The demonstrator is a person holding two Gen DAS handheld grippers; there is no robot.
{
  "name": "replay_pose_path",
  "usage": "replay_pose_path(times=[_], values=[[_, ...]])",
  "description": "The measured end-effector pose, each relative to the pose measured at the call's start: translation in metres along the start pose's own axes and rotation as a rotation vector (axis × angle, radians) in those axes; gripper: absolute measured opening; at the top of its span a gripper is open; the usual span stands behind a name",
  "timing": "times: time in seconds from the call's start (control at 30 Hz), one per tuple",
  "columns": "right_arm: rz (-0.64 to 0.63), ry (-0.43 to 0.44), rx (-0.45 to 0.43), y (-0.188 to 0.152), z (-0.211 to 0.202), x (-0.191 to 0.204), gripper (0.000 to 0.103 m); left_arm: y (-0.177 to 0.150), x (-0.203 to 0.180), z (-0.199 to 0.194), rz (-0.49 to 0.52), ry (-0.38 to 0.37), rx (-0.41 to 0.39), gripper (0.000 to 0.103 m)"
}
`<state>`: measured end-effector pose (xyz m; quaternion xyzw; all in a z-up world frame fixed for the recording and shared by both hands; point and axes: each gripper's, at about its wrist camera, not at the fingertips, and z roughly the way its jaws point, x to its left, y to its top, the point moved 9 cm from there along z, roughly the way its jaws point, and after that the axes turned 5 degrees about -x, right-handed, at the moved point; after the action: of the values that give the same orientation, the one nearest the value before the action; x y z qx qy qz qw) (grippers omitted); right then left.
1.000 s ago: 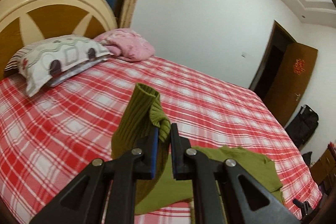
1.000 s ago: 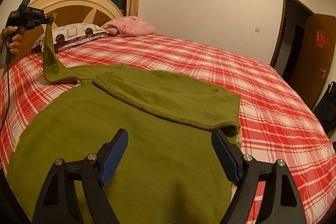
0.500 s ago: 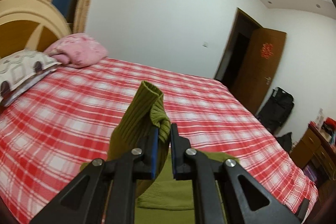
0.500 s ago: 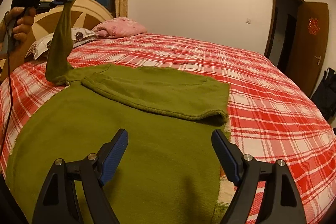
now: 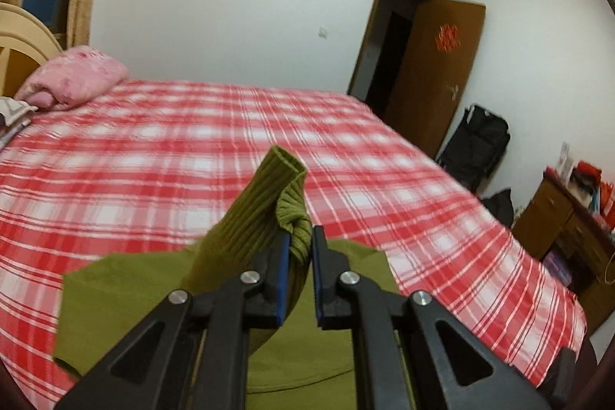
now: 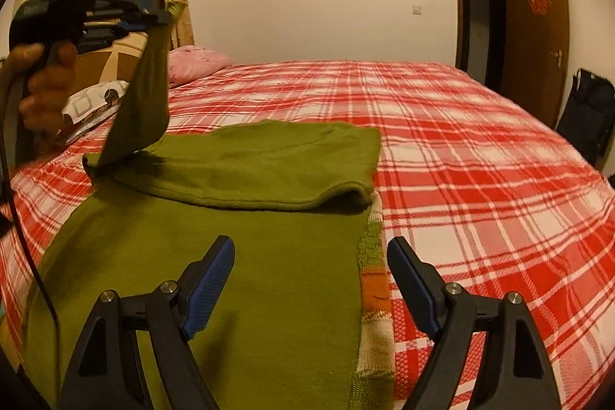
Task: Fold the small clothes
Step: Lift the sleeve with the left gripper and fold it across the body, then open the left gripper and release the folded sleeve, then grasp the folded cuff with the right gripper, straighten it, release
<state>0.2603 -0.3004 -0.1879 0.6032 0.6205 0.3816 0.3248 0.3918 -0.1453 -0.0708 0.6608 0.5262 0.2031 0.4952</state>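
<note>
An olive green sweater (image 6: 230, 256) lies flat on the red plaid bed (image 6: 461, 156), one sleeve folded across its upper part (image 6: 269, 164). My left gripper (image 5: 300, 248) is shut on the ribbed cuff of the other sleeve (image 5: 269, 195) and holds it raised above the sweater; it also shows in the right wrist view (image 6: 165, 18) at the upper left, with the sleeve (image 6: 142, 102) hanging down from it. My right gripper (image 6: 309, 256) is open and empty, low over the sweater's body near its right edge.
A pink pillow (image 5: 73, 79) and a patterned pillow (image 6: 92, 102) lie at the headboard. A multicoloured knit edge (image 6: 373, 294) shows along the sweater's right side. An open wooden door (image 5: 434, 72), a black bag (image 5: 476, 145) and a wooden dresser (image 5: 569, 218) stand beyond the bed.
My left gripper has lifted the sleeve cuff higher and swung it rightward over the sweater. My right gripper has stayed open, drifting slightly toward the sweater's right edge.
</note>
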Motion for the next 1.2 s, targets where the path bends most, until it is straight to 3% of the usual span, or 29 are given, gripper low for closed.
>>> replay_pose_path(times=[0.2,0.27,0.4,0.47,0.57,0.63,0.73,0.8,0.87,0.9,0.93,1.2], values=[[0.03,-0.001,0.02,-0.005,0.004,-0.007,0.082,-0.038,-0.025,0.035,0.066,0.007,0.091,0.016],[0.032,0.0,0.028,-0.007,0.006,-0.007,0.082,-0.042,-0.033,0.033,0.09,0.005,0.095,0.026],[0.041,0.016,0.038,-0.008,0.008,-0.008,0.082,-0.04,-0.041,0.006,0.193,0.017,0.041,0.074],[0.048,0.023,0.036,-0.008,0.007,-0.009,0.082,-0.041,-0.032,-0.015,0.251,0.044,0.004,0.077],[0.049,0.045,0.037,-0.005,0.004,-0.01,0.082,-0.052,-0.003,-0.036,0.311,0.117,0.024,0.081],[0.074,0.062,0.035,0.002,0.002,-0.011,0.082,-0.065,0.037,-0.053,0.355,0.225,0.035,0.09],[0.118,0.13,0.053,0.016,0.004,-0.004,0.082,-0.081,0.09,-0.067,0.368,0.346,0.053,0.09],[0.111,0.15,0.063,0.028,0.011,0.004,0.082,-0.094,0.135,-0.073,0.313,0.422,0.106,0.09],[0.111,0.188,0.093,0.04,0.026,0.016,0.077,-0.103,0.166,-0.077,0.26,0.467,0.128,0.09],[0.117,0.2,0.105,0.043,0.032,0.019,0.069,-0.107,0.181,-0.077,0.25,0.502,0.142,0.09],[0.123,0.209,0.126,0.046,0.043,0.023,0.063,-0.111,0.189,-0.076,0.24,0.518,0.153,0.09],[0.192,0.178,0.333,0.037,0.131,0.03,0.05,-0.129,0.217,-0.051,0.149,0.503,0.221,0.09]])
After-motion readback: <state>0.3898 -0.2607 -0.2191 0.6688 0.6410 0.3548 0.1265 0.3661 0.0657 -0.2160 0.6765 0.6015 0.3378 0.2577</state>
